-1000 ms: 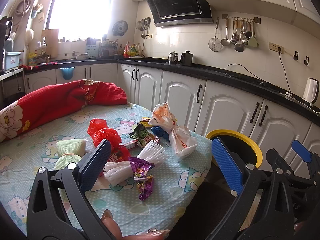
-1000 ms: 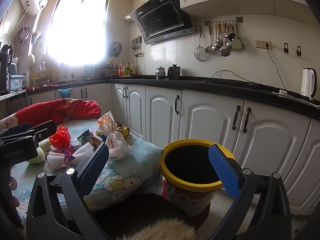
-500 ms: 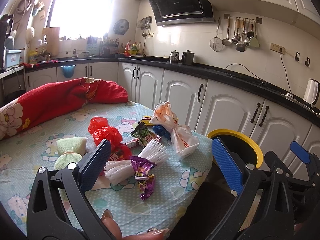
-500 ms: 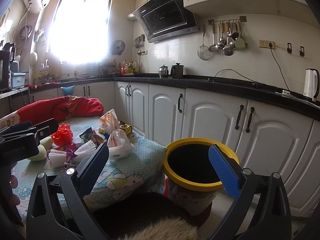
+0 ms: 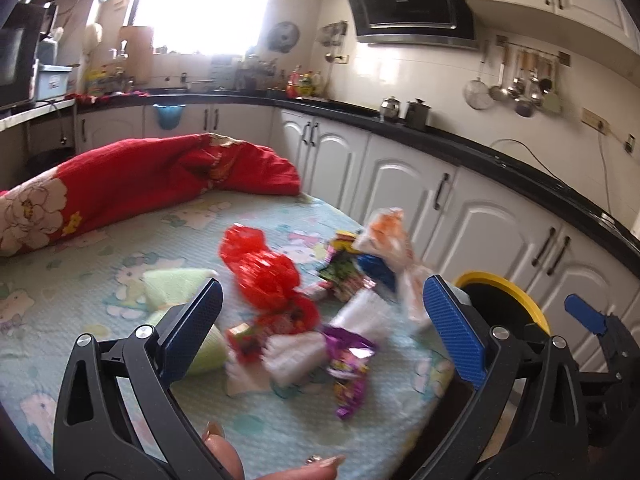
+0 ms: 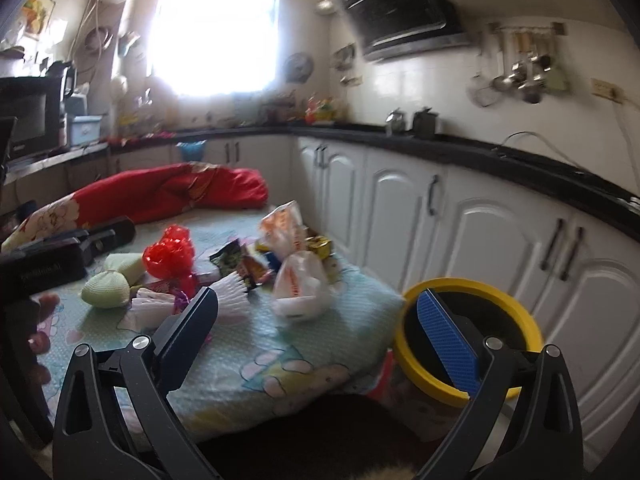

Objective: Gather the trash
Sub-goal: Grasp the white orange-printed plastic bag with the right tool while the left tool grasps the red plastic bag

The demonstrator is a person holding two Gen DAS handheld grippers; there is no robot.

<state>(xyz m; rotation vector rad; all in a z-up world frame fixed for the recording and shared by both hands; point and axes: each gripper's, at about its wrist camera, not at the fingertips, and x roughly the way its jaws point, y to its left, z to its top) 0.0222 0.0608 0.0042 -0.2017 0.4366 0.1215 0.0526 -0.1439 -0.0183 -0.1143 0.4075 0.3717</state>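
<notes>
Trash lies on the table's cartoon-print cloth (image 5: 80, 344): a red plastic bag (image 5: 260, 268), a white and orange bag (image 5: 394, 248), a white pleated wrapper (image 5: 296, 356), a purple snack wrapper (image 5: 348, 368), a green cloth bundle (image 5: 176, 284). My left gripper (image 5: 320, 328) is open and empty, above the near edge of the pile. My right gripper (image 6: 316, 332) is open and empty, between the table corner and the yellow-rimmed bin (image 6: 472, 292). The right wrist view also shows the red bag (image 6: 170, 252), the white bag (image 6: 300, 280) and the left gripper (image 6: 52, 256) at the left.
A red flowered quilt (image 5: 132, 184) lies rolled along the table's far side. White cabinets (image 5: 400, 192) under a black counter run behind the table and bin. The bin (image 5: 500, 300) stands on the floor off the table's right corner. A dark stool seat (image 6: 320, 432) sits below the right gripper.
Both grippers have swung left toward the table. The left one moved forward over the trash pile. The bin has shifted right in the right wrist view. Both stay open.
</notes>
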